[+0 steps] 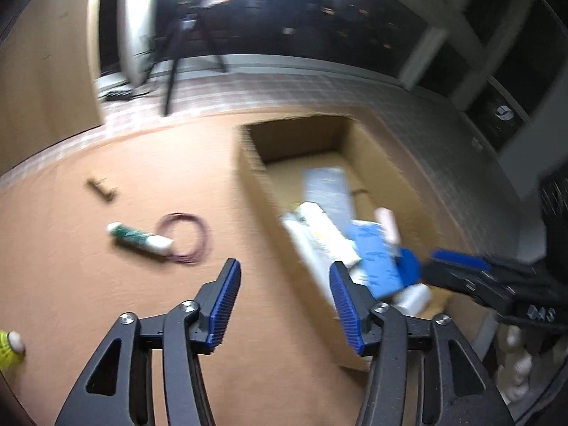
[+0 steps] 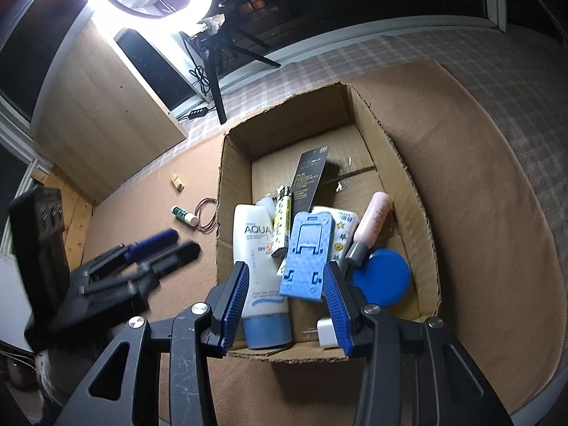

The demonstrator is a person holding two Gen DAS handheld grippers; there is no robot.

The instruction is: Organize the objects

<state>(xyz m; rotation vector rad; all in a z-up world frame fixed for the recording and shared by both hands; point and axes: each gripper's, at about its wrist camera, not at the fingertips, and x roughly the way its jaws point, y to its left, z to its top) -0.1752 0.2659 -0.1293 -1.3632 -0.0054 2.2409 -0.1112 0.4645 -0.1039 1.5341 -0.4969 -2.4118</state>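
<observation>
My left gripper [image 1: 284, 298] has its jaws parted, with nothing between the blue pads; beneath the gap lie the brown mat [image 1: 106, 277] and the near left wall of the cardboard box [image 1: 255, 163]. My right gripper [image 2: 284, 301] hangs over the near end of the box with its jaws partly apart. The blue folding stand [image 2: 307, 255] sits between the fingertips, its lower right corner just beside the right pad. I cannot tell whether that pad touches it; the left pad is clear of it.

Box contents, right wrist view: a white AQUA tube [image 2: 257, 266] with a blue cap, a lighter [image 2: 282, 223], a black card [image 2: 310, 174], a pink bottle [image 2: 372, 223], a blue round lid [image 2: 383, 277], a star-printed pack [image 2: 342, 227] and a white plug [image 2: 326, 332].

The left wrist view is blurred, so those contents read only as pale and blue shapes. It alone shows a yellow shuttlecock [image 1: 9, 349] at the mat's left edge. Both views show, outside the box, a green-and-white tube [image 1: 140, 239] touching a loop of reddish cord [image 1: 198, 234], and a small wooden clip [image 1: 103, 188] beyond them.
</observation>
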